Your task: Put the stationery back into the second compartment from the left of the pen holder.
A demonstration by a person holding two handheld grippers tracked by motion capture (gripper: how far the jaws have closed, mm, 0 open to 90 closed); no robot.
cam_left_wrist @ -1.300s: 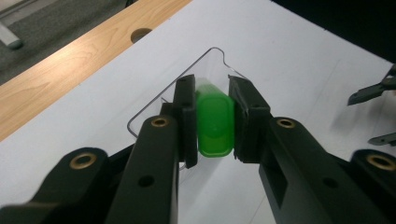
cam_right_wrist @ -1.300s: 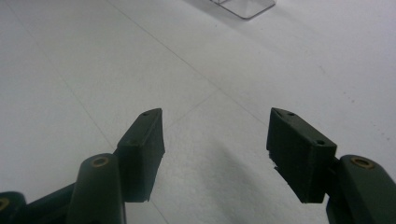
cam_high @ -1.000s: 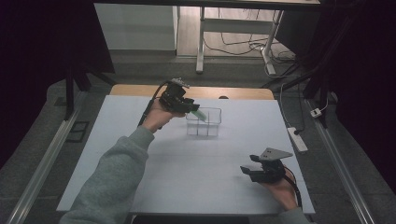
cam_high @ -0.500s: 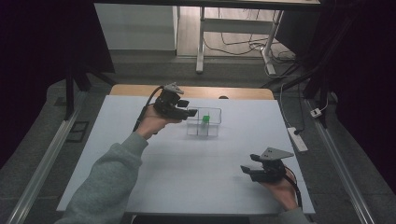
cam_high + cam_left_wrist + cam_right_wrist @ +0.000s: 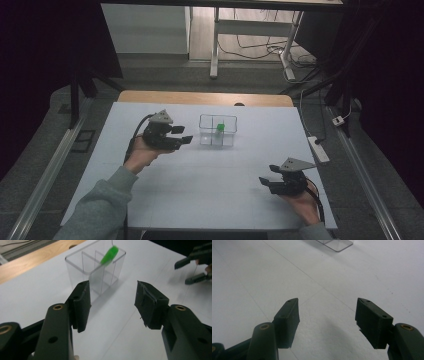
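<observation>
As we look down from high view, left gripper (image 5: 183,134) sits just left of clear plastic divided box (image 5: 218,131) holding small green piece (image 5: 219,127); right gripper (image 5: 266,180) well apart. In left gripper view our jaws, just opened then easing inward, gape empty before box. In right gripper view jaws spread over bare white table (image 5: 249,277).

A lab: bare white table (image 5: 210,175) under dark curtains (image 5: 45,60), cables (image 5: 260,47) trailing across the floor.

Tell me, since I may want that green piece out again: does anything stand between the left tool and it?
Yes. The green piece leans inside the clear divided box, so the box's near wall stands between it and the open left tool. Only bare table separates tool and box.
</observation>
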